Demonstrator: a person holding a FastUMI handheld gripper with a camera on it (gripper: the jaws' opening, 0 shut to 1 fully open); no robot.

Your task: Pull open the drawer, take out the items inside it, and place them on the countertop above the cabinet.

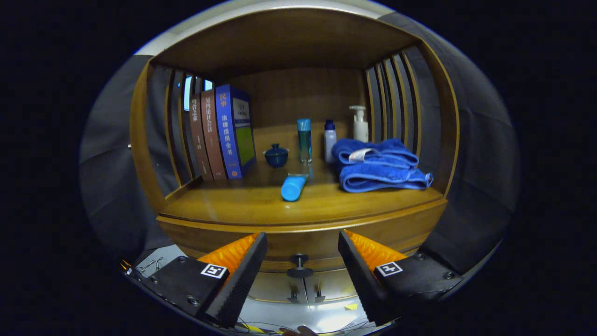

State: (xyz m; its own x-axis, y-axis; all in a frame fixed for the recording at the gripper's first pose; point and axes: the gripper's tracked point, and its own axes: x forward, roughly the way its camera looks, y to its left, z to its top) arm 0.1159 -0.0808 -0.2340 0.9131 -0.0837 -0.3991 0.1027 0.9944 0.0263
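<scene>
My gripper (302, 240) is open, with its two fingers spread wide and nothing between them. Just ahead, in the gap between the fingers, is the dark round knob (299, 259) of the wooden drawer (210, 240), whose front looks flush with the cabinet. Above the drawer lies the wooden countertop (242, 205). A blue tube (293, 186) lies on its side in the middle of the countertop, its cap end toward me. The drawer's inside is hidden.
On the countertop stand three upright books (224, 135) at the left, a small blue lidded cup (276, 155), a teal bottle (304, 139), a small white bottle (330, 139), a pump bottle (359, 122) and folded blue towels (380, 165) at the right. Slatted side walls and a wooden top enclose the shelf.
</scene>
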